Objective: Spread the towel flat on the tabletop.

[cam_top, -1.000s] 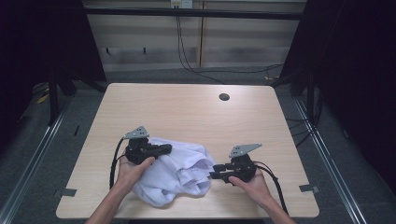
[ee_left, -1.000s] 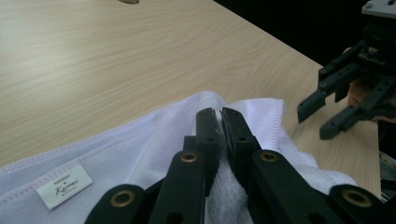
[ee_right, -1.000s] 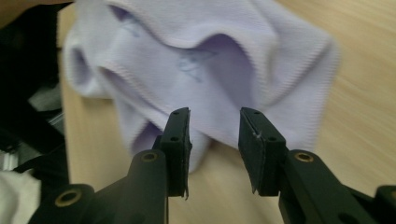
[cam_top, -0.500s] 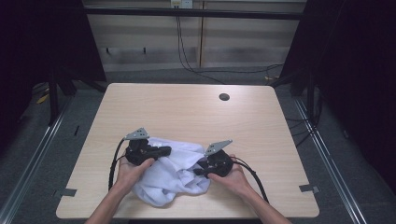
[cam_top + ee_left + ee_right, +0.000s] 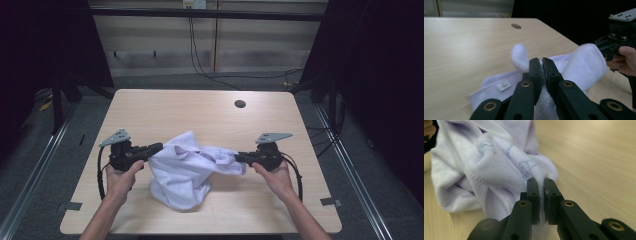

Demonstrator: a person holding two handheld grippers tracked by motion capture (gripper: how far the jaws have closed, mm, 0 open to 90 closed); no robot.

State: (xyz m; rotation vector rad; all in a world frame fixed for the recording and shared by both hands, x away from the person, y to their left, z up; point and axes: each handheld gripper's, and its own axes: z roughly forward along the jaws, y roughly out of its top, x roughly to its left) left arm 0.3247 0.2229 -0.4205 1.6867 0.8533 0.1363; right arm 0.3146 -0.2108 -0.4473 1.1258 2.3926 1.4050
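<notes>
Dark surroundings frame a pale wooden counter (image 5: 150, 110); white cloth (image 5: 182, 172) hangs bunched near its front edge, stretched between both grippers, lower folds apparently resting on the wood; left gripper (image 5: 159, 147) pinches one end of the cloth, jaws pressed onto fabric; right gripper (image 5: 238, 158) clamps the other end likewise; small round hole (image 5: 240, 104) sits near the far edge.

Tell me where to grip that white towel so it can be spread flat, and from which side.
Grip the white towel at its outer edges, coming in level from the left and right, as both tongs do now. The left tongs and right tongs are each shut on a bunched fold at opposite ends. The middle sags crumpled onto the table, so hemmed corners would probably spread it better.
</notes>
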